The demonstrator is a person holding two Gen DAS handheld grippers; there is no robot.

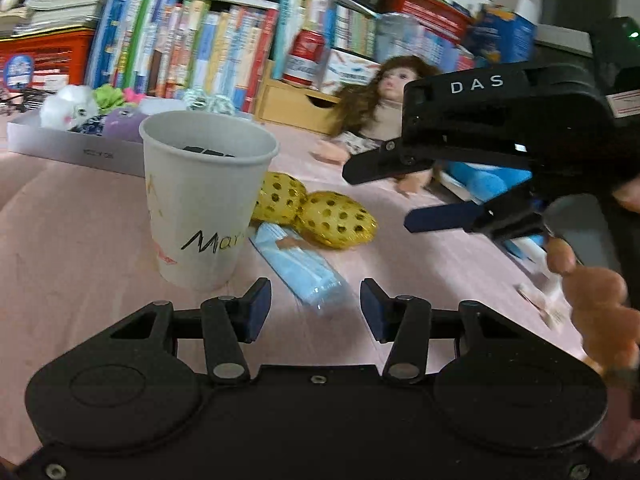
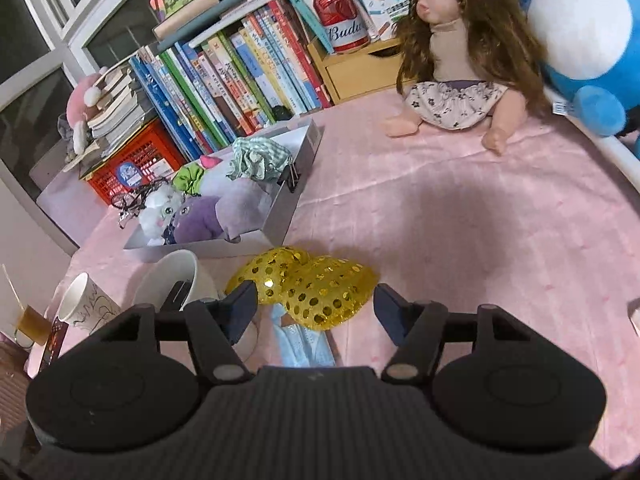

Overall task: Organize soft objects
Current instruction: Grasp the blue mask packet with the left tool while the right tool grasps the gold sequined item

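Observation:
A gold sequined soft object [image 1: 320,210] [image 2: 316,290] lies on the pink cloth beside a pack of light blue face masks [image 1: 300,266] [image 2: 306,346]. My left gripper [image 1: 316,310] is open and empty, low over the cloth just short of the mask pack. My right gripper [image 2: 316,310] is open and empty, its jaws standing on either side of the gold object from above; it also shows in the left wrist view [image 1: 380,196]. A grey box [image 2: 286,200] [image 1: 76,150] holds plush toys and scrunchies. A long-haired doll [image 2: 452,64] [image 1: 384,108] sits at the back.
A white paper cup [image 1: 204,204] [image 2: 180,280] stands left of the gold object; a second cup [image 2: 86,308] is farther left. A blue plush [image 2: 584,40] sits at the right. Books [image 2: 224,68], a red can [image 2: 340,16] and a wooden drawer [image 2: 356,68] line the back.

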